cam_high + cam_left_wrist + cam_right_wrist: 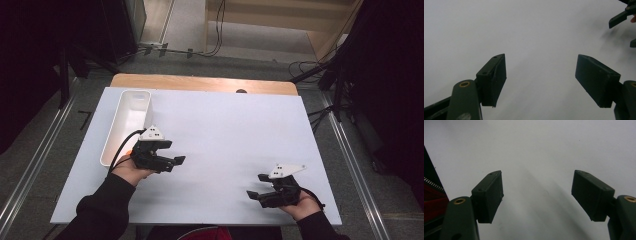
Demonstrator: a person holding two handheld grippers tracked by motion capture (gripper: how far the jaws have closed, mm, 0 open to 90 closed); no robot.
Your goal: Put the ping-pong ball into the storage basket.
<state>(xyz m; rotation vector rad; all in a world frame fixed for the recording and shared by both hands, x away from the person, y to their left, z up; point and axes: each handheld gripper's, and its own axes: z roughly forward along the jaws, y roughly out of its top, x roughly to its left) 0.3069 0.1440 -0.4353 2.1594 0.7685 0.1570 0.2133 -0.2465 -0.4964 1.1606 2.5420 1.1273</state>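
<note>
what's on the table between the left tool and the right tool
Nothing: in the high view, only bare white tabletop lies between the left tool and right tool.

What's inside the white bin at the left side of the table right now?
The white bin looks empty: the high view shows only its bare white floor and walls. Its near end is covered by the left gripper and its cable, so that corner cannot be checked.

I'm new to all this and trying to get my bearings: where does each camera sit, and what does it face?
High view: above the person's side, looking down on the white table, the white tray, both forearms.
Left gripper view: on the left gripper, facing the table between open jaws.
Right gripper view: on the right gripper, likewise.
Shared: the left gripper view also catches the right gripper, seen from above too.
</note>
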